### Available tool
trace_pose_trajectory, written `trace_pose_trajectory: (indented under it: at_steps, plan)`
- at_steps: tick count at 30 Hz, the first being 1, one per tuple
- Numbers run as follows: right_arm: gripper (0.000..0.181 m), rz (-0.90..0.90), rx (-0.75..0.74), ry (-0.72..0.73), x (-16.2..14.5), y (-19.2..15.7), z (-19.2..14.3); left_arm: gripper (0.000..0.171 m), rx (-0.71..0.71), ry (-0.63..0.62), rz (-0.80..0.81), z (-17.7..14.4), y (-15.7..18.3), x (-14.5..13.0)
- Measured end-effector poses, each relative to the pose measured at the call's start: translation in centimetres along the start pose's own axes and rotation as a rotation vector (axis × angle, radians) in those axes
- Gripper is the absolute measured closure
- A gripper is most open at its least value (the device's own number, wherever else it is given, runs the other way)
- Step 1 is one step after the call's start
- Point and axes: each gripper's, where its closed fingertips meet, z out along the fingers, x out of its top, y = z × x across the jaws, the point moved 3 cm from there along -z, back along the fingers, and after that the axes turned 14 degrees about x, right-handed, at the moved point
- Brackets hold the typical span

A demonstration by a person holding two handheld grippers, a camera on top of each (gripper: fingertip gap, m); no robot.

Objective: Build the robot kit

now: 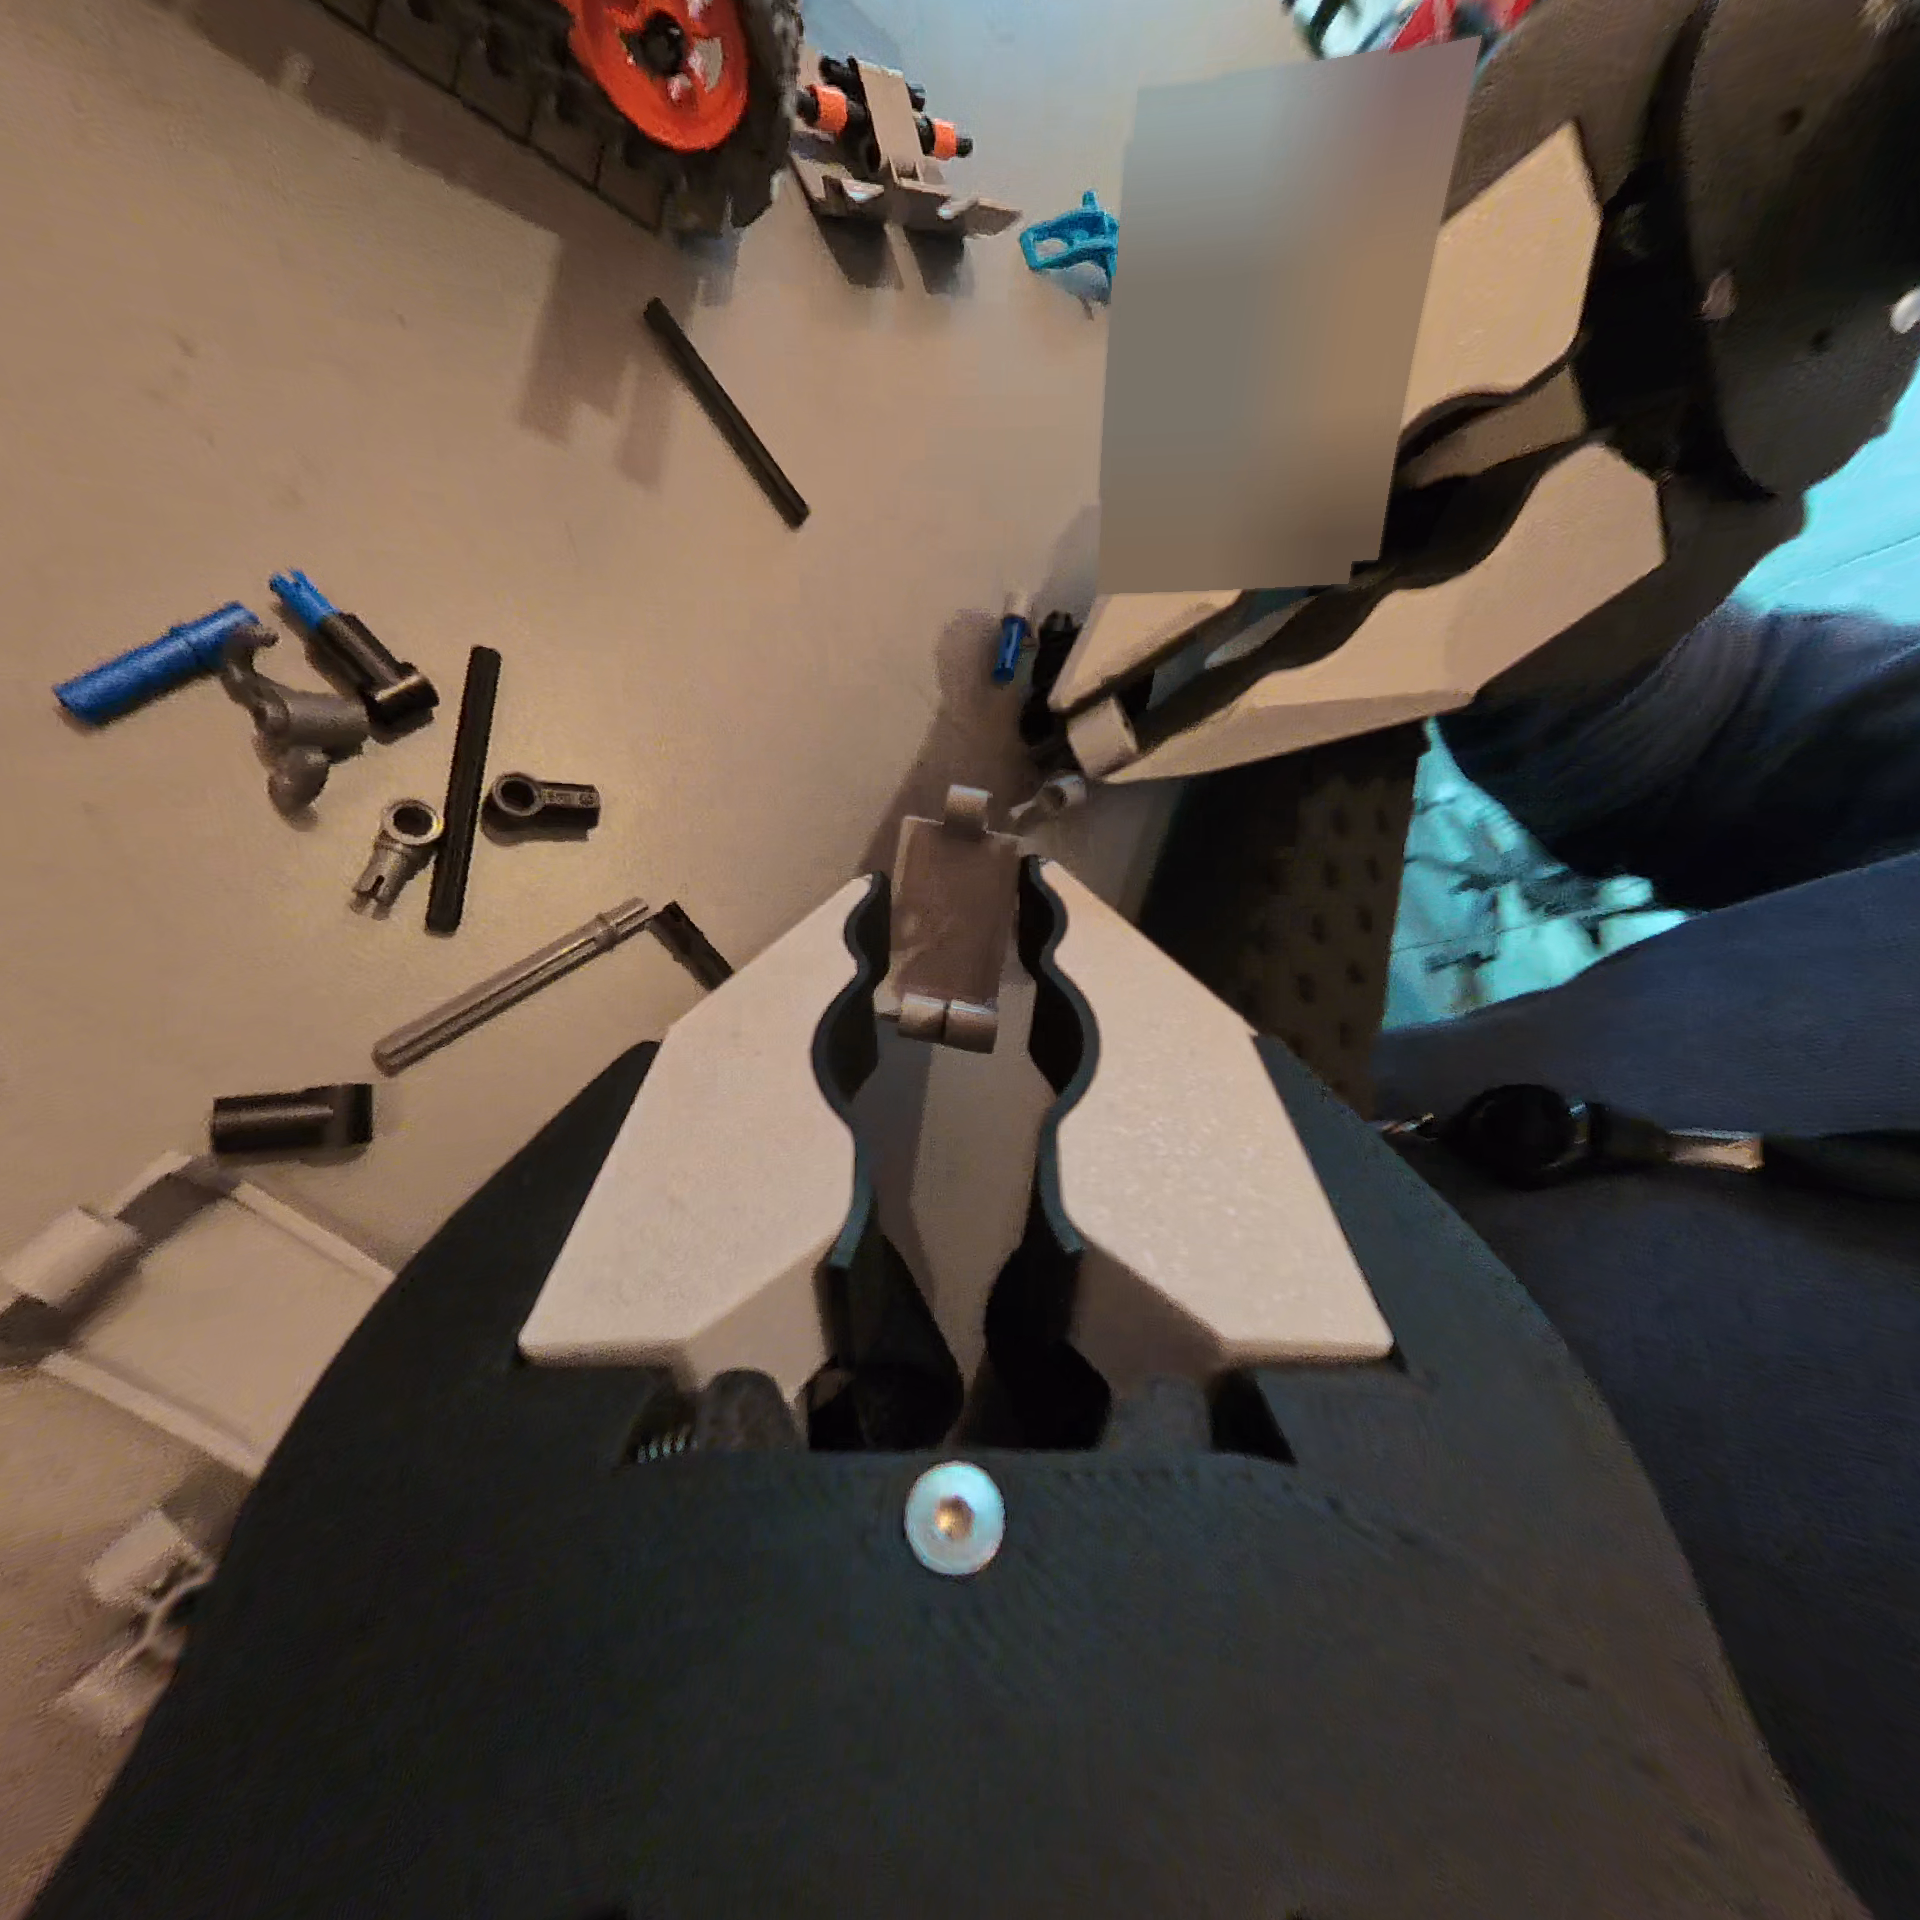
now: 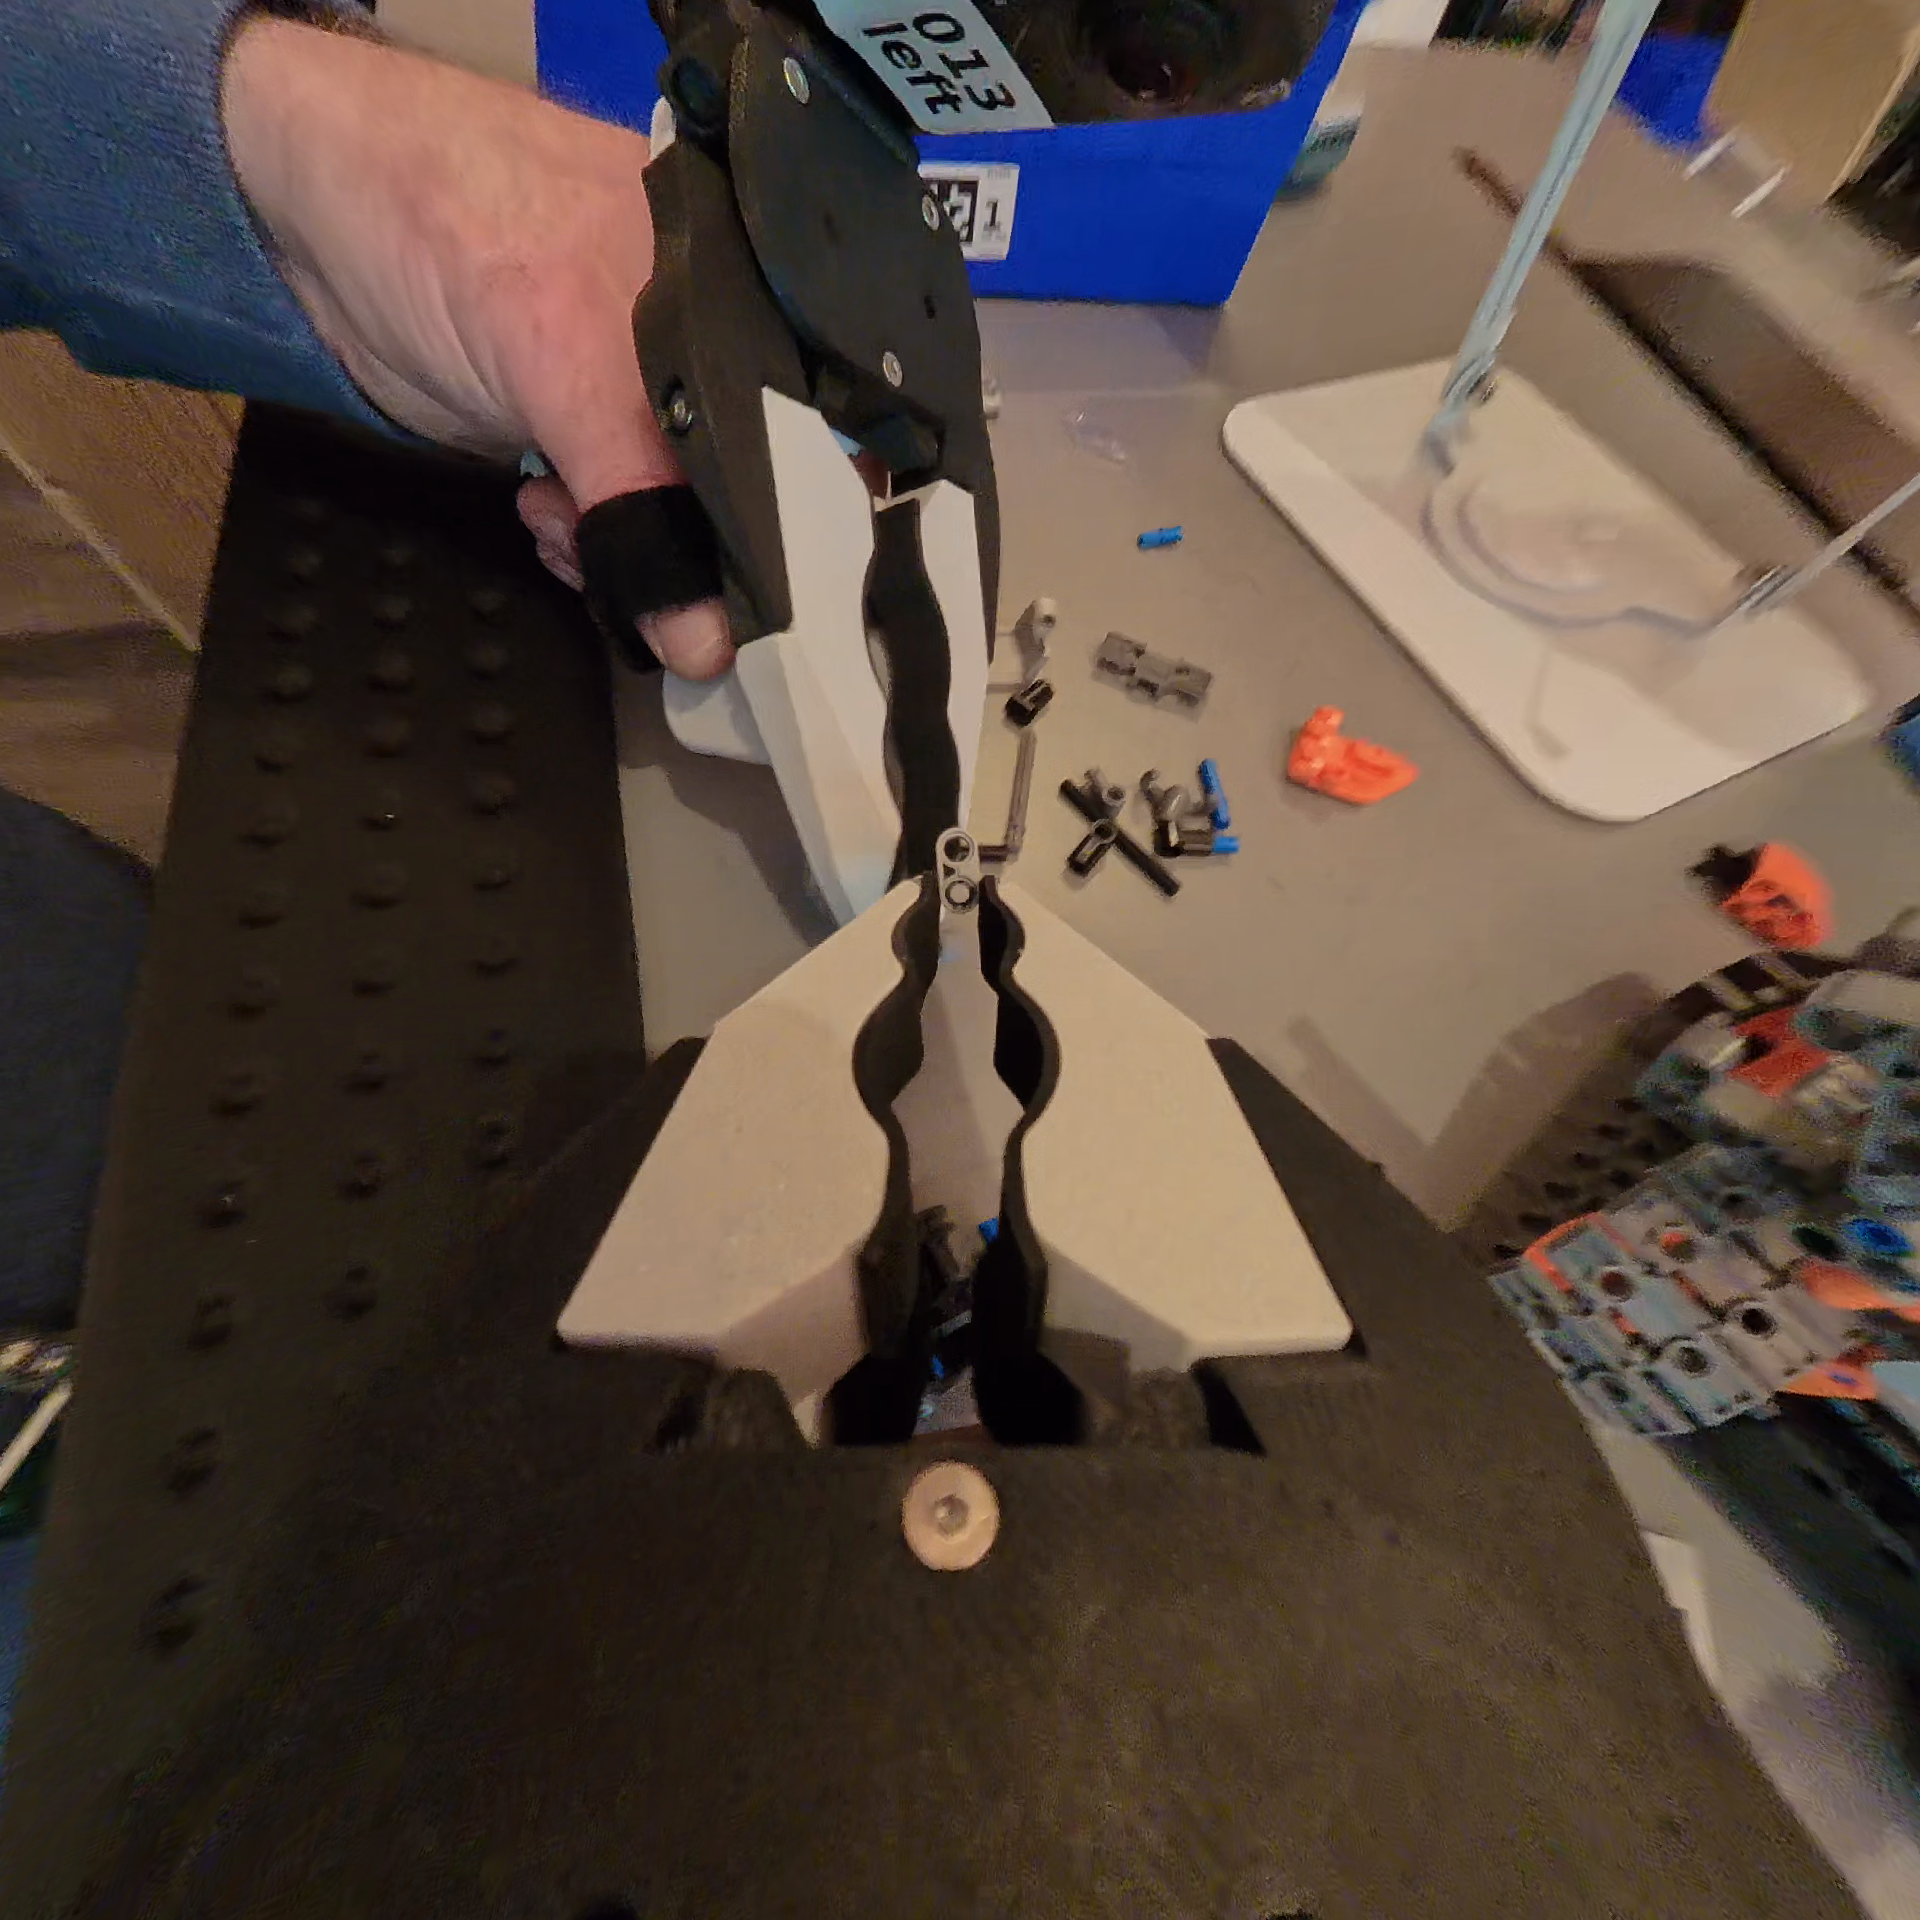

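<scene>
Grey and flat, a small hinged plate (image 1: pixel 948 935) sits clamped between the left gripper (image 1: pixel 951 904) jaws above the table (image 1: pixel 312 416). Closed almost fully, the right gripper (image 2: pixel 958 896) pinches a tiny grey two-hole connector (image 2: pixel 956 860) at its fingertips, near the plate.

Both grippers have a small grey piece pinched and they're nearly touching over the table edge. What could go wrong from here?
1. The right gripper pinches its small grey holed connector only at the very tips of its jaws; a nudge may twist it out.
2. The left gripper holds a grey flat panel piece close by, so the grippers may collide.
3. A dropped piece might land among the loose parts on the table, or fall off its edge.
</scene>
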Motion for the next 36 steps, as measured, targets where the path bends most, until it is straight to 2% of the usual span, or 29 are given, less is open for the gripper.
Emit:
trace_pose_trajectory:
  at_steps: [5, 11, 20, 26, 34, 35, 36]
  plan:
    - [0.177, 0.171, 0.110, -0.053, -1.4, 0.6, 0.7, 0.149, -0.022, -0.048, -0.090, 0.6, -1.1, -0.3]
    - [0.177, 0.212, 0.148, -0.105, -2.4, 1.1, 1.7, 0.150, -0.055, -0.046, -0.150, 0.9, -1.3, -0.1]
    - [0.177, 0.230, 0.140, -0.086, -2.3, 1.6, 1.9, 0.150, -0.125, -0.047, -0.226, 0.8, -1.7, 0.0]
    - [0.177, 0.165, 0.086, -0.108, -2.2, 2.0, 1.9, 0.150, -0.147, -0.052, -0.259, 0.8, -2.1, 0.5]
    - [0.177, -0.037, -0.025, -0.170, -2.1, 2.2, 2.2, 0.152, -0.162, -0.063, -0.267, 0.8, -2.5, 0.7]
    - [0.177, -0.058, -0.042, -0.186, -2.3, 2.3, 2.3, 0.171, -0.223, -0.042, -0.271, 0.7, -1.8, 1.1]
    - [0.177, -0.089, -0.074, -0.246, -3.0, 2.6, 2.4, 0.171, -0.188, -0.086, -0.275, 1.3, -2.0, 0.5]
